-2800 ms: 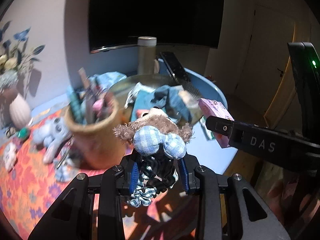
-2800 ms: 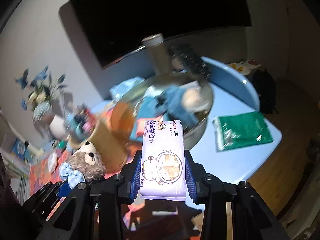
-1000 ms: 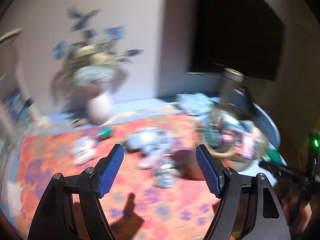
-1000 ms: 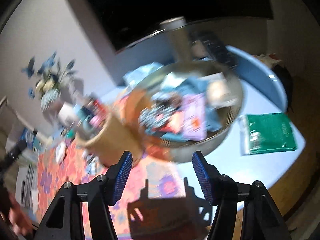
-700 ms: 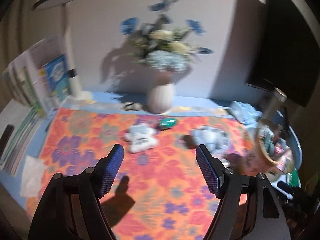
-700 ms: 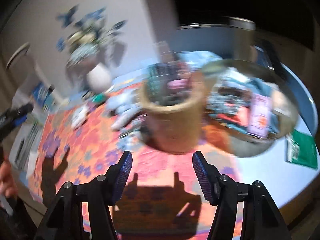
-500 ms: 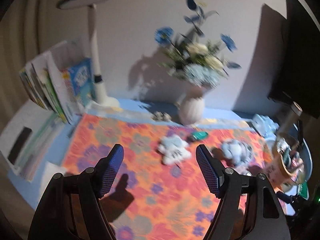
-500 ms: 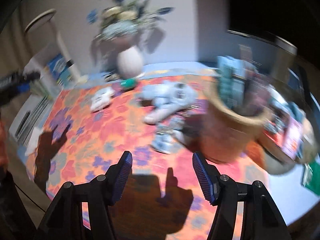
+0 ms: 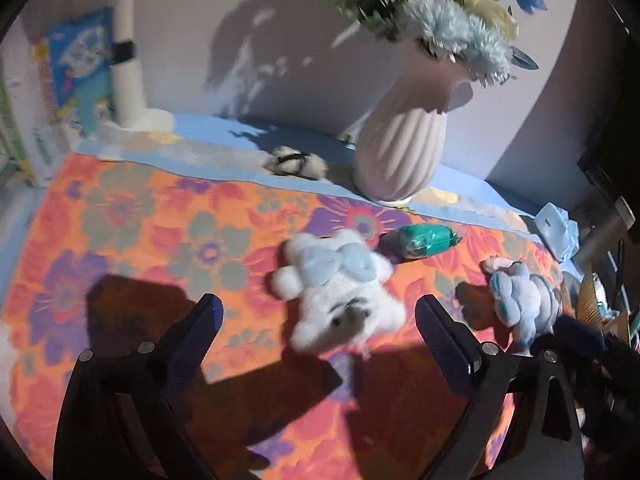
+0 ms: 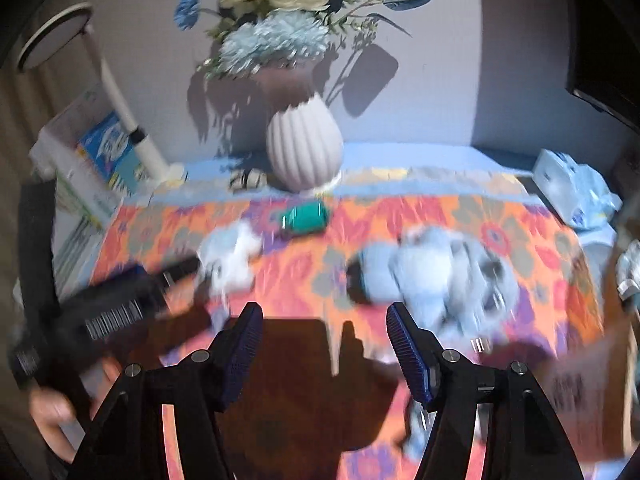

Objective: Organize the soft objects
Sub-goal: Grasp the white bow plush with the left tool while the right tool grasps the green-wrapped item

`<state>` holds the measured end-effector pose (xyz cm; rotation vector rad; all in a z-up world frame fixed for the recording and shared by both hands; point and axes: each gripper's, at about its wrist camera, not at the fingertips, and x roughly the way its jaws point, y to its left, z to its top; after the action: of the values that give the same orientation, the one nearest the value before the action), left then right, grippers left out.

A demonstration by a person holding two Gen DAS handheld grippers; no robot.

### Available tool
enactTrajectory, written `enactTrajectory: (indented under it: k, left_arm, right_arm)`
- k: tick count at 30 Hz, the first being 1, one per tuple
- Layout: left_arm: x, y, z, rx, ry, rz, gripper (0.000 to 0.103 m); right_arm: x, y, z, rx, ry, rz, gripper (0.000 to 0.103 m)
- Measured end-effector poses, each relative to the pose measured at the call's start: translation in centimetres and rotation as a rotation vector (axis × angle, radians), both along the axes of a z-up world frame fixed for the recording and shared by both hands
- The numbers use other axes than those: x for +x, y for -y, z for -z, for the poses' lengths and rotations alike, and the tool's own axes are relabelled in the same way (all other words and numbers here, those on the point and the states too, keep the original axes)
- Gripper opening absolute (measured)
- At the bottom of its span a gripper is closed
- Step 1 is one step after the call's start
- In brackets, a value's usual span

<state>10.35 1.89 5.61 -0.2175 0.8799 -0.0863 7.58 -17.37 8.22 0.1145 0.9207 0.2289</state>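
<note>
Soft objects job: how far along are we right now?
Done: nothing visibly sorted in these views. In hand: nothing; left gripper and right gripper both have jaws open and empty. The left one frames the white plush, likely next. Left: that plush, the blue plush and the green packet, all loose on the floral cloth.

Black left gripper with blue pads point(image 9: 316, 320) spread wide, holding nothing. Black right gripper with ribbed blue pads point(image 10: 322, 330) likewise parted, empty.
</note>
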Motion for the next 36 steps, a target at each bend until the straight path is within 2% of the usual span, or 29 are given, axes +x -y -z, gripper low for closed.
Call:
enactTrajectory:
  k: [2,4,10,12,21,23,24,28,33,36]
  left_arm:
    - [1.1,0.8,0.5,0.003,0.0,0.014,0.096]
    - [2.1,1.4,1.0,0.013,-0.008,0.027,0.093]
    - [2.9,1.4,3.7,-0.007,-0.037,0.025,0.064]
    - [2.5,1.3,3.5,-0.016,-0.024,0.031,0.052]
    - [1.6,0.2,3.3,-0.047,0.015,-0.037,0.046]
    - [1.8,0.1,3.4,-0.058,0.012,-0.037,0.046]
    - [1.8,0.2,3.4,-0.056,0.012,-0.036,0.046]
    - [1.8,0.1,3.3,-0.059,0.013,-0.037,0.046]
    - [1.8,-0.2,3.3,-0.07,0.02,-0.044,0.046]
    - [1.4,0.0,3.1,-0.041,0.041,-0.056,0.045]
  right_arm:
    - [2.3,-0.2,0.3,0.014,0.012,0.025,0.069]
    - [4.3,-0.6,0.7,0.038,0.021,0.036,0.079]
    - [8.2,-2.4,2.2,0.015,0.032,0.014,0.079]
    - [9.1,-2.9,2.9,0.0,0.028,0.009,0.079]
    - [11.5,-5.0,6.4,-0.022,0.032,-0.001,0.078]
    - [11.7,-5.3,7.0,-0.038,0.022,-0.009,0.059]
    - [11.8,-5.5,7.1,-0.044,0.019,-0.015,0.053]
    - [11.2,-5.6,6.7,-0.053,0.062,-0.011,0.051]
    - [8.6,-5.4,5.3,-0.049,0.181,-0.022,0.05]
    - [7.2,-4.8,4.9,-0.018,0.192,0.008,0.05]
